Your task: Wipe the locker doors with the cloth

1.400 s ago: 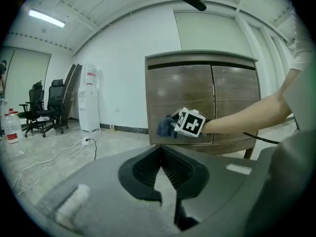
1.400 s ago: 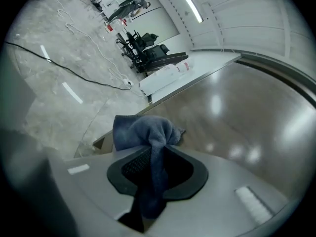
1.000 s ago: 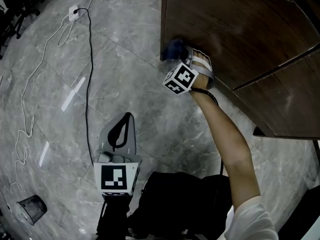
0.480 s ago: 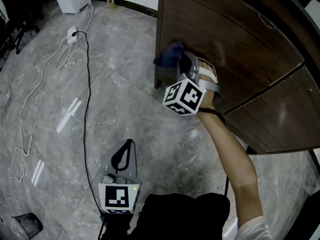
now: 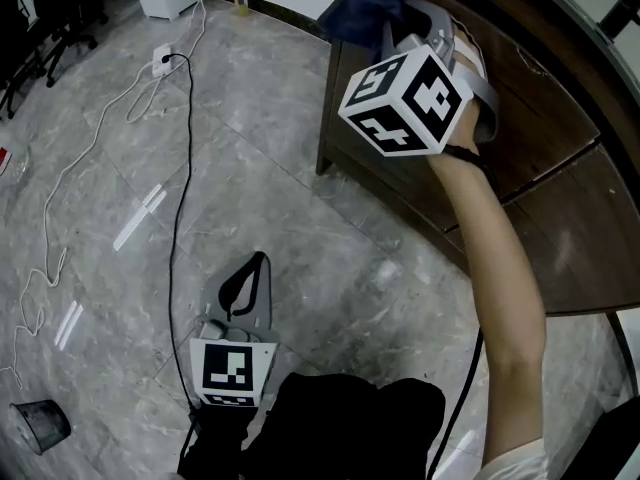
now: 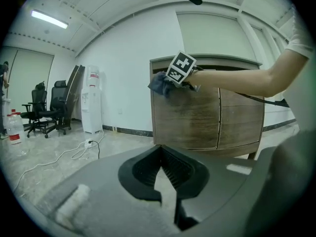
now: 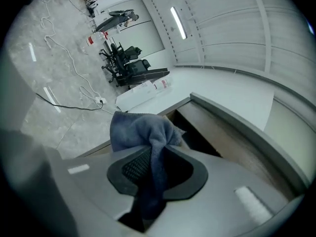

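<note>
Head view: right tongs [image 5: 398, 20] raised cloth [image 5: 362, 10] higher.

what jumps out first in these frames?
The right hand-held gripper, with its black-and-white marker cube, is clamped on a dark blue cloth raised to the top corner of the brown wooden locker. The left hand-held gripper hangs low over the grey marble floor, jaws together and empty. A black cable trails across the floor at left.
</note>
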`<state>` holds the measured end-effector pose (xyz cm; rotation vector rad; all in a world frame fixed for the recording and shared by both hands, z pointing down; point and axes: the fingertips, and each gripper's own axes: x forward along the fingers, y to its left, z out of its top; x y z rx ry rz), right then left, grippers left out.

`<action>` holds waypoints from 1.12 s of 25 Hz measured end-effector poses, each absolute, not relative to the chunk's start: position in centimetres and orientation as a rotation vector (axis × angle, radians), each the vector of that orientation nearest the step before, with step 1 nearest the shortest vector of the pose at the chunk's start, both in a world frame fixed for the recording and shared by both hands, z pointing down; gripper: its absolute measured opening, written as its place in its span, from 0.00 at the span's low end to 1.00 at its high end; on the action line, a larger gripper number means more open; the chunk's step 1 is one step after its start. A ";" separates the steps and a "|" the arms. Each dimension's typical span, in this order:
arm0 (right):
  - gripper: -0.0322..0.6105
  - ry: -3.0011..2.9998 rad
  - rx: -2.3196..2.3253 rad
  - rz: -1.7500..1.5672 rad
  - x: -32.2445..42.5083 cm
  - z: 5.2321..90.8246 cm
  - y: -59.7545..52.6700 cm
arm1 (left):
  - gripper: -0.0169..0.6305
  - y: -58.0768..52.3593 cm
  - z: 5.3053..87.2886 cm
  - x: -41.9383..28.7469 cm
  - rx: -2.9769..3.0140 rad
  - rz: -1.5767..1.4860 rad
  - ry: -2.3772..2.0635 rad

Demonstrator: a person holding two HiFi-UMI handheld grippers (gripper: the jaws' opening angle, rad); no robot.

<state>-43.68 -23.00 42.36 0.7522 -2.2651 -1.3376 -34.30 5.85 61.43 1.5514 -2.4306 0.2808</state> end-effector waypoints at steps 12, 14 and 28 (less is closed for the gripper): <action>0.16 -2.219 0.765 -1.401 -45.6 46.0 -22.5 | 0.03 7.3 62.6 -35.5 1.489 0.306 -2.446; 0.16 -2.196 0.721 -1.380 -46.1 49.5 -22.3 | 0.03 7.5 63.2 -35.5 1.475 0.307 -2.440; 0.16 -1.938 0.431 -1.177 -47.5 75.5 -22.2 | 0.03 10.0 66.3 -37.4 1.381 0.343 -2.428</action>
